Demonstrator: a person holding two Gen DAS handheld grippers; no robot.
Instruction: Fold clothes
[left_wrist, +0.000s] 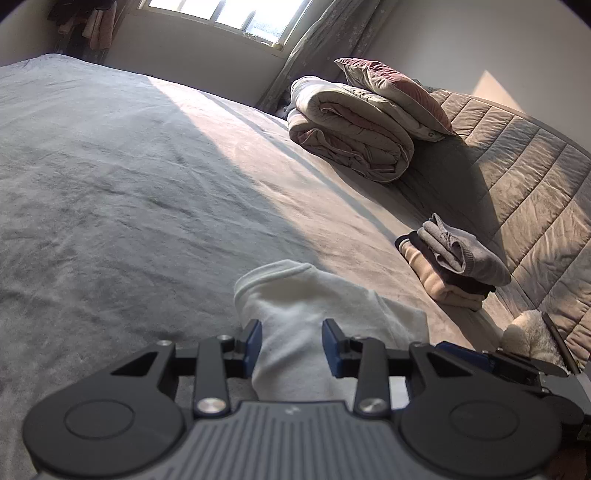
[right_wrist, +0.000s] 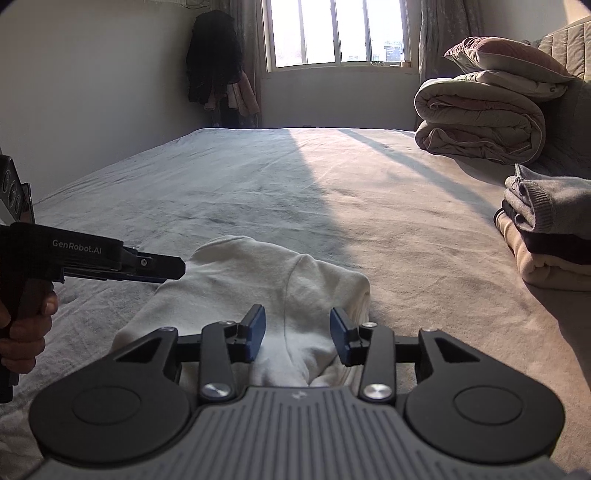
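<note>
Left tool (left_wrist: 291, 341) and right tool (right_wrist: 297, 334) part-open, gripping nothing, white garment (right_wrist: 258, 288) folded, rumpled

One legible marking is present. The text "GenRobot.AI" is printed in small white characters on the side of the black body of the left tool (right_wrist: 162, 271), visible in the right wrist view at the left edge, above the hand (right_wrist: 26, 325) that grips its handle. A small pale emblem sits at the centre front of the grey ribbed housing of each tool, at the bottom of the left wrist view and of the right wrist view; it is too small to read as text. No other text, label, number or sign can be read in either view.
</note>
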